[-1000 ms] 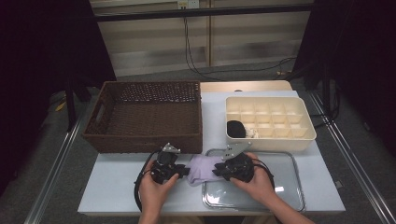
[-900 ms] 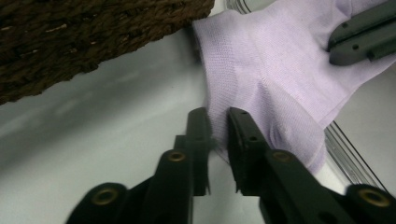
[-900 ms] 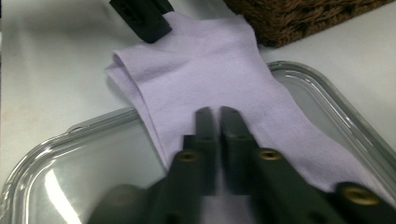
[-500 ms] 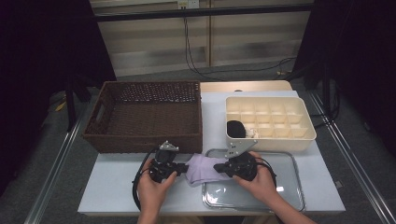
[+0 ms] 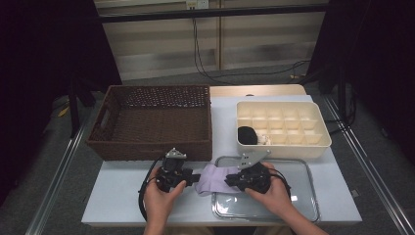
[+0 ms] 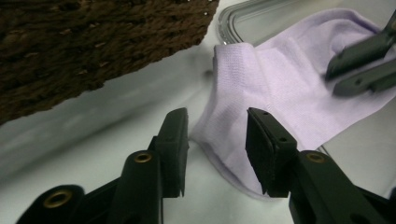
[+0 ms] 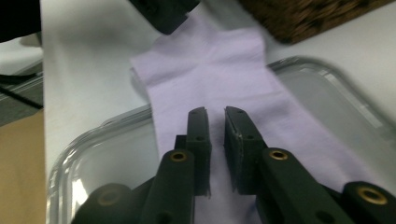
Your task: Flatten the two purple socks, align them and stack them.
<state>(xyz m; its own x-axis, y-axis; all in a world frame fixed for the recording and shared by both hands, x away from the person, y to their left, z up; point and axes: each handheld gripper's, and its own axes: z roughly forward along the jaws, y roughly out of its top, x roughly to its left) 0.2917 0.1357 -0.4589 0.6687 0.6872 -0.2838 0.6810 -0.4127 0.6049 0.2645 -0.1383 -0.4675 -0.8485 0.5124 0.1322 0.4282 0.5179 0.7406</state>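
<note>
A lilac sock [image 5: 213,177] lies flat, its right part over the rim of a clear tray [image 5: 303,205] and its left part on the white table. My left gripper [image 5: 195,177] is at the sock's left end. In the left gripper view its jaws [image 6: 217,135] stand apart, having just been opening, with the sock's [image 6: 289,88] edge lying loose between them. My right gripper [image 5: 230,180] is at the other end, over the tray. Its jaws [image 7: 217,126] have just been opening and stand a narrow gap apart above the sock [image 7: 219,74].
A dark wicker basket [image 5: 151,122] stands just behind the left gripper. A cream compartment box [image 5: 293,142] sits behind the tray, with a black thing [image 5: 247,134] in one compartment. Bare table [image 5: 117,200] lies to the left of my left hand.
</note>
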